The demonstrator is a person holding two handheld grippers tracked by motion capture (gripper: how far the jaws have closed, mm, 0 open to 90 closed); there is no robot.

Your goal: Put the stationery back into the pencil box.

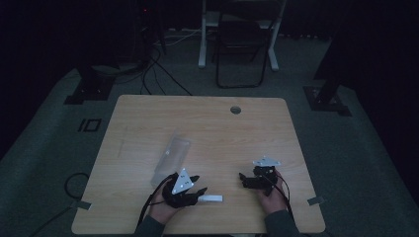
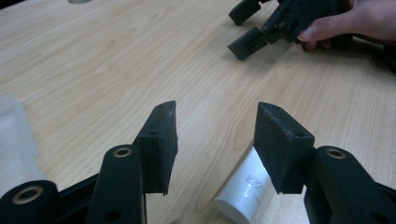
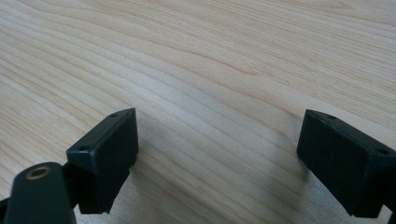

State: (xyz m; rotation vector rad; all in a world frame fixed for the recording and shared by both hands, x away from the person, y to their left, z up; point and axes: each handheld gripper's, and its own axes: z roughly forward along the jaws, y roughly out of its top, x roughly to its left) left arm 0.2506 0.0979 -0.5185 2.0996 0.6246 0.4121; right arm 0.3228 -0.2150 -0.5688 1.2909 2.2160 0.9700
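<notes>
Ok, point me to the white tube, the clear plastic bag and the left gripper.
white tube (image 2: 243, 190), left gripper view, on its white side near the capped end.
clear plastic bag (image 1: 171, 157), high view, on the middle of the bag.
left gripper (image 2: 215, 142), left gripper view, midway between its open fingertips.

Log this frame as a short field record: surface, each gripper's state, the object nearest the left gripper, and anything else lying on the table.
surface: wooden table with a round grommet hole
left gripper: jaws open, nothing pressed between the pads
white tube: lying on its side on the table, beneath the left gripper's open jaws, by one pad, not gripped
right gripper: jaws open over bare wood, nothing between them
other item: clear plastic bag lying flat beyond the left gripper
</notes>
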